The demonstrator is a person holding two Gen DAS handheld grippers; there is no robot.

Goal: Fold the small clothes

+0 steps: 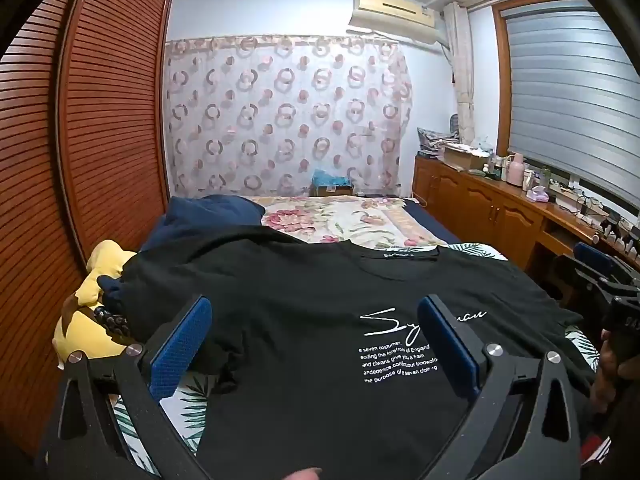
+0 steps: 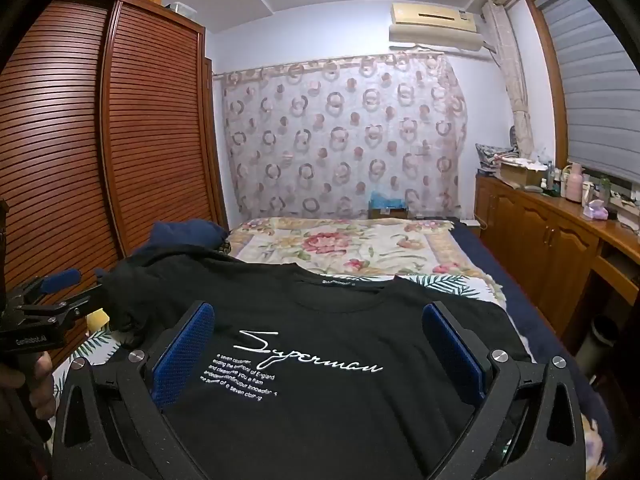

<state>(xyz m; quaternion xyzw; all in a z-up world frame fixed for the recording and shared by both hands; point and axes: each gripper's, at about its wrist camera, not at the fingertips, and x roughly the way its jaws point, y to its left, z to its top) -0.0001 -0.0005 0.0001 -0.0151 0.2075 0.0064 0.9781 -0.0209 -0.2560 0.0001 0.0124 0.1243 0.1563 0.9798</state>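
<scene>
A black T-shirt (image 1: pixel 304 312) with white script lettering lies front side up and spread flat on the bed, collar at the far end; it also shows in the right wrist view (image 2: pixel 320 412). My left gripper (image 1: pixel 316 316) is open and empty, hovering above the shirt's near left part. My right gripper (image 2: pixel 318 322) is open and empty above the shirt's chest print. The left gripper also shows at the left edge of the right wrist view (image 2: pixel 60 280), and the right gripper at the right edge of the left wrist view (image 1: pixel 600 276).
A floral blanket (image 2: pixel 352 244) covers the far bed. A yellow plush toy (image 1: pixel 92 280) and dark blue bedding (image 1: pixel 208 216) lie at the left. A slatted wooden wardrobe (image 2: pixel 120 140) stands left; a wooden cabinet (image 2: pixel 552 232) with clutter runs along the right.
</scene>
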